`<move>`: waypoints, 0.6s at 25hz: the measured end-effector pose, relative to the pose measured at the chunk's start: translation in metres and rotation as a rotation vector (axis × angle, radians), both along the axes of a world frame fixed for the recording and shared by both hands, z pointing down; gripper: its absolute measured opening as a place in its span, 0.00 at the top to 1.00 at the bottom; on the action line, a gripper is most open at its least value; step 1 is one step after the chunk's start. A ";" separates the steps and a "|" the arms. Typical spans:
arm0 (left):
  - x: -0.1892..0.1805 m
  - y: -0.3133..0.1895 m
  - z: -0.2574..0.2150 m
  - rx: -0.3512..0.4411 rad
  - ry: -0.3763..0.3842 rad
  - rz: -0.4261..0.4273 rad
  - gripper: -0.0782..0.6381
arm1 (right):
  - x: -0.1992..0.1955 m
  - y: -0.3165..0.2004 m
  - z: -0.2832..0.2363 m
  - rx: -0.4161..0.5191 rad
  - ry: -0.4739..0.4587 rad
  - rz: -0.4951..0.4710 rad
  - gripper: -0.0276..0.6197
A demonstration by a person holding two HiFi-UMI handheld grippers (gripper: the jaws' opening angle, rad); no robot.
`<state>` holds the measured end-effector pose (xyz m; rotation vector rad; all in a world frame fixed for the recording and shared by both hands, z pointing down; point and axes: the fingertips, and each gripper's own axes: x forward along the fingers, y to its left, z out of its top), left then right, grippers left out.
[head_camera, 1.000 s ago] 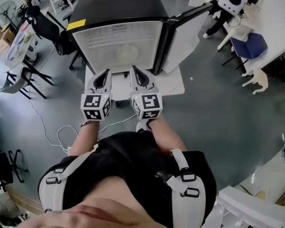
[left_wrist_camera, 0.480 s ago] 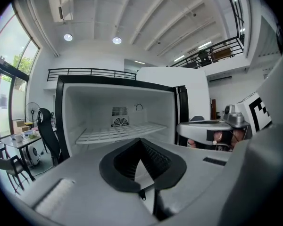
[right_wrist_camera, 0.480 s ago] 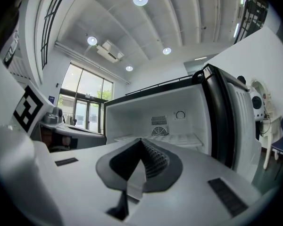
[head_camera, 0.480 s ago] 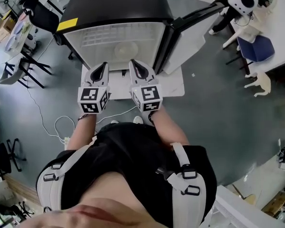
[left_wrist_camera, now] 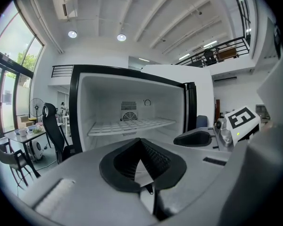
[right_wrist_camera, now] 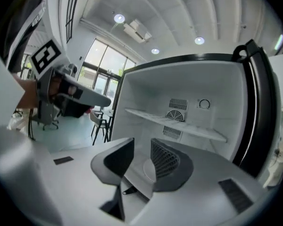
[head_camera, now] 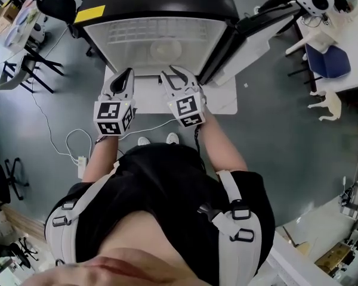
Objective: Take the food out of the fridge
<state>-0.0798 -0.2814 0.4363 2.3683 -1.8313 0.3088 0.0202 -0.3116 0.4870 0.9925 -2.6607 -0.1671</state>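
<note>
The black fridge [head_camera: 161, 2] stands open with a white interior [left_wrist_camera: 132, 102] and one shelf [right_wrist_camera: 179, 124]. A pale round dish-like shape [head_camera: 165, 49] lies inside, low down; I cannot tell what is on it. Both grippers hover side by side just in front of the opening. My left gripper [head_camera: 124, 75] is shut and empty, its tips meeting [left_wrist_camera: 140, 141]. My right gripper [head_camera: 175, 73] is opening its jaws; a gap shows between them [right_wrist_camera: 141, 145] with nothing in it, and the round shape shows past them.
The fridge door [head_camera: 256, 25] swings out to the right. A white base [head_camera: 218, 103] lies under the fridge, with a cable [head_camera: 71, 154] on the grey floor. Chairs [head_camera: 24, 76] stand at the left, a white machine [head_camera: 316, 2] and a table at the right.
Both grippers have moved forward and down toward the fridge opening. The right gripper's jaws, shut before, now stand apart. The left gripper stays shut.
</note>
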 end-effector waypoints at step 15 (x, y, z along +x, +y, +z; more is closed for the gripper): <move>-0.046 0.009 0.014 -0.037 0.001 -0.074 0.89 | -0.032 -0.032 0.144 0.001 0.599 -0.185 0.57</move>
